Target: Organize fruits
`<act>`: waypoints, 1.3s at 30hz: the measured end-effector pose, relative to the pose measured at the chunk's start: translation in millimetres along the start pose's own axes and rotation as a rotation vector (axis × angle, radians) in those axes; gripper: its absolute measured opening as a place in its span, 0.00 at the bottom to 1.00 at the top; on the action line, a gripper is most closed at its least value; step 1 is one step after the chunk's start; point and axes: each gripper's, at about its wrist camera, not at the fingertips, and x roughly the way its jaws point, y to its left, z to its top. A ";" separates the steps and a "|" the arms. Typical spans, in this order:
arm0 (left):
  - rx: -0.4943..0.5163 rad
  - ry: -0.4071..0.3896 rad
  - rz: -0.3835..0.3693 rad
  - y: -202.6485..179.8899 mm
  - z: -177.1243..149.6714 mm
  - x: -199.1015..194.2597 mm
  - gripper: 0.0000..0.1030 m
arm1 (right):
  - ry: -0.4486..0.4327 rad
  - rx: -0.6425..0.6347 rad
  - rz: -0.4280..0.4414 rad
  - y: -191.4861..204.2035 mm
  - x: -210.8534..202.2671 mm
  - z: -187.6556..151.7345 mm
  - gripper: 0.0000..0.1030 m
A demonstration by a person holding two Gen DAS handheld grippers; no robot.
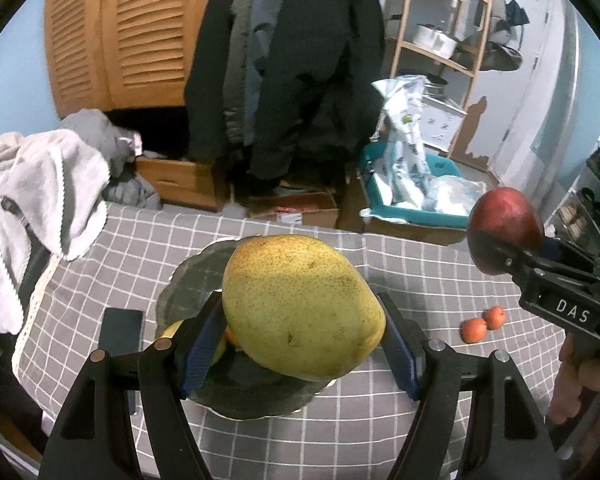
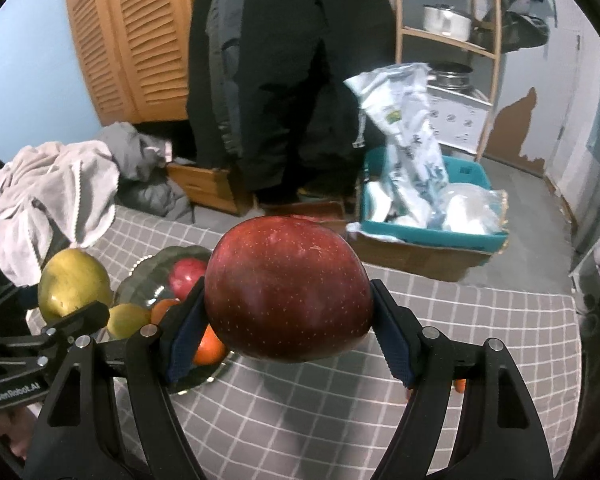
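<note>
Left claw (image 1: 304,344) clamps a heavy, smooth yellow-green pear (image 1: 300,308) above the fruit plate (image 1: 188,284); right claw (image 2: 288,332) grips a firm red apple (image 2: 288,288) across its widest part, likely slippery, over the checked surface (image 2: 480,320).

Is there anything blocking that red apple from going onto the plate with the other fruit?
Partly. The left gripper holds a pear beside the plate, but open air separates it from the red apple.

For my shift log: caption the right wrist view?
Right gripper holds a dark red apple above the grey checked tablecloth, beside the dark fruit plate.
</note>
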 end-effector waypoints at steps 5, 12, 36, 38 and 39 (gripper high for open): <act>-0.034 0.025 0.017 18.4 -5.8 9.6 0.73 | 0.022 -0.021 0.027 18.8 19.3 1.8 0.74; -0.075 0.064 0.039 40.6 -14.0 28.0 0.73 | 0.074 -0.035 0.059 39.2 48.2 -0.4 0.74; -0.097 0.246 0.029 56.1 -48.0 94.3 0.71 | 0.219 -0.014 0.091 52.6 118.1 -17.3 0.74; -0.095 0.210 0.022 56.5 -43.9 88.5 0.70 | 0.223 -0.014 0.092 51.9 119.5 -18.0 0.74; -0.093 0.199 0.022 56.4 -41.7 86.3 0.73 | 0.226 -0.013 0.094 52.0 120.5 -18.4 0.74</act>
